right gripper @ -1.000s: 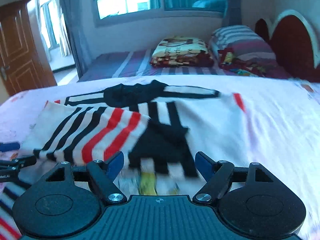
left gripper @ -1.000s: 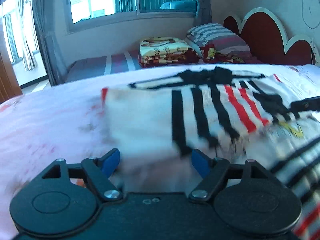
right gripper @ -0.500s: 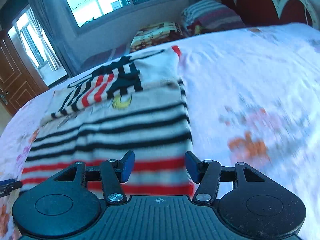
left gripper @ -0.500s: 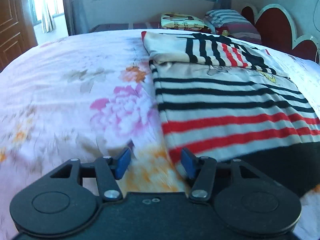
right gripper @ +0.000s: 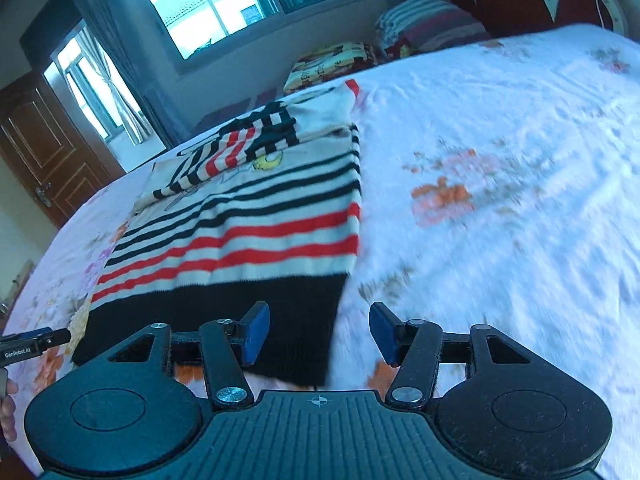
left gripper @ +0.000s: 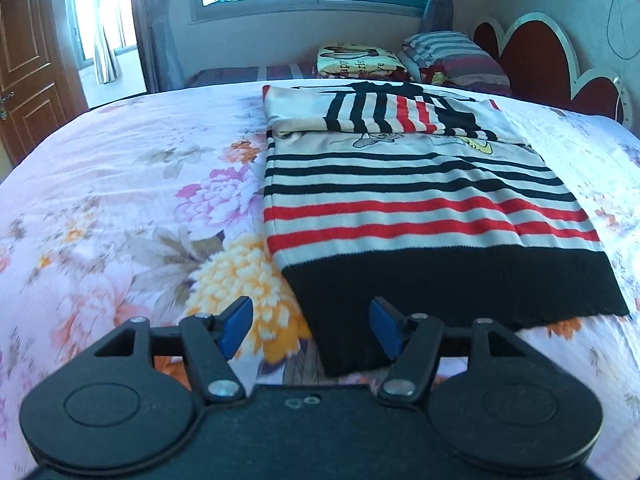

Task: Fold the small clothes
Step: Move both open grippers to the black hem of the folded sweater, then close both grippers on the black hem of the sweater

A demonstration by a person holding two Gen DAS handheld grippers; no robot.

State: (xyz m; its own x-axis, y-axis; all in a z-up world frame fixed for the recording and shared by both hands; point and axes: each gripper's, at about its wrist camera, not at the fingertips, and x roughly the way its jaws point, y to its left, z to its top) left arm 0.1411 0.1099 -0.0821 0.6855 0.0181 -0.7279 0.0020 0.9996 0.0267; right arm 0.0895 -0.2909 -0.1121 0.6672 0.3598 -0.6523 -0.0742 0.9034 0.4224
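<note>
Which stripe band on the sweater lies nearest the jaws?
The solid black hem band, the widest and unbroken one, at the sweater's near edge. The red stripes come next; the thin black stripes lie farther.

Striped sweater: cream knit with black and red bands and a wide black hem. Lies flat on the floral bedsheet, hem toward the camera. Sleeves folded in across the chest at the far end, partly covering a cartoon print.
</note>
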